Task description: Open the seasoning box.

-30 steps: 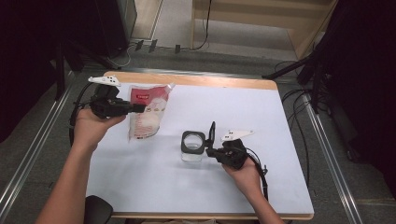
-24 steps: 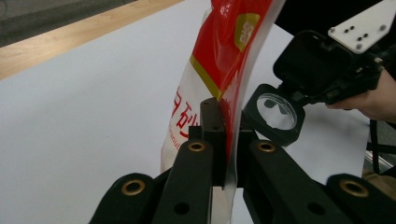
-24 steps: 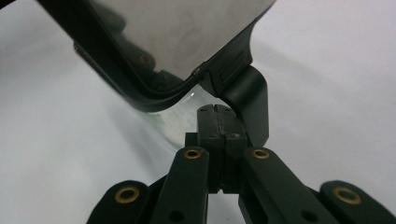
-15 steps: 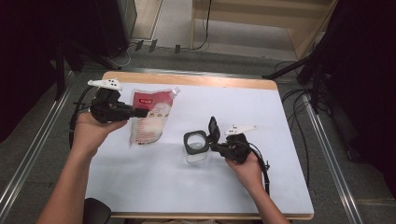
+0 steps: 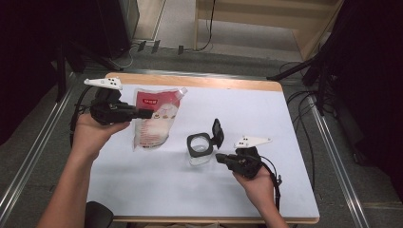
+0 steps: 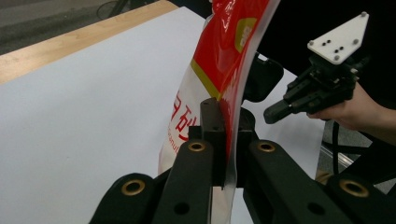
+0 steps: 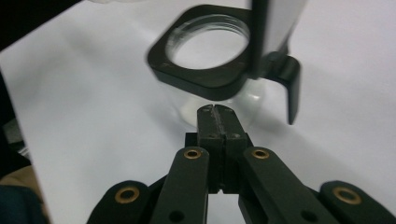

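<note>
A red and white pouch (image 5: 154,124) with a spout at its far corner lies on the white table (image 5: 157,190), left of centre. My left gripper (image 5: 145,114) is shut on its left edge; in the left gripper view the pouch (image 6: 219,70) rises between the closed jaws of that gripper (image 6: 223,116). A clear jar (image 5: 199,148) with a black square collar and an upright flip lid (image 5: 217,131) stands mid-table. My right gripper (image 5: 219,157) sits just right of it. In the right gripper view this gripper (image 7: 216,111) is shut with nothing in it, just short of the jar (image 7: 205,56).
The table's wooden far edge (image 5: 199,81) borders the white sheet. Metal rails (image 5: 28,156) run along both sides. Cables (image 5: 304,102) lie on the floor to the right. In the left gripper view the other hand's gripper (image 6: 317,88) shows beyond the pouch.
The left hand has lifted the pouch's edge slightly off the table. The right gripper has drawn back a little from the jar toward the near edge.
</note>
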A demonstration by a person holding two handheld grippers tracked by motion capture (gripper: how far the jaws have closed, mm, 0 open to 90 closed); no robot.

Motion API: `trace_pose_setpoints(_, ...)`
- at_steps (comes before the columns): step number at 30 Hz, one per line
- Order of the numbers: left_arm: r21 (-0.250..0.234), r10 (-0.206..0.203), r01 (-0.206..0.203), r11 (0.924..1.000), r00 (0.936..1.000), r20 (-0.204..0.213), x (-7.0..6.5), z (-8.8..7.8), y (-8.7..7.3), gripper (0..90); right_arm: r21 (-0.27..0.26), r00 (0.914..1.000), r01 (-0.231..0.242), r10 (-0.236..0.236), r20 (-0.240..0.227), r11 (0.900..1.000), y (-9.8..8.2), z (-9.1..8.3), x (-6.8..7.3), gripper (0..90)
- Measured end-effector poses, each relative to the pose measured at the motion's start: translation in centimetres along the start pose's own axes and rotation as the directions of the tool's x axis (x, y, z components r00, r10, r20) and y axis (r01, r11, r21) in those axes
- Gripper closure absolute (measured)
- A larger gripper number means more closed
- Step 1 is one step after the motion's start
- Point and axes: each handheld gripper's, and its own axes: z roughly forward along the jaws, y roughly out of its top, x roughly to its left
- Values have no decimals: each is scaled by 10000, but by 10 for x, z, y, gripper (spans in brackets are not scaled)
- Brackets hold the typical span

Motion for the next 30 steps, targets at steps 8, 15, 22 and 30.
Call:
trace_pose_setpoints(8,-63,108,-108,9999,9999,76,-5,-5,3,900,49,9971,734,-733,-200,9973,10,0,35,900)
trace_pose_setpoints(15,-100,230,-229,9997,9996,182,-10,-7,6,900,-133,9946,943,-948,-412,9955,21,13,51,891)
trace_pose_setpoints(22,35,168,-170,9998,9987,487,-12,-6,8,900,-429,9952,864,-882,-431,9953,27,36,64,879)
trace_pose_setpoints(30,47,210,-213,9998,9984,534,-16,-6,8,900,-463,9953,844,-864,-427,9954,29,67,72,848)
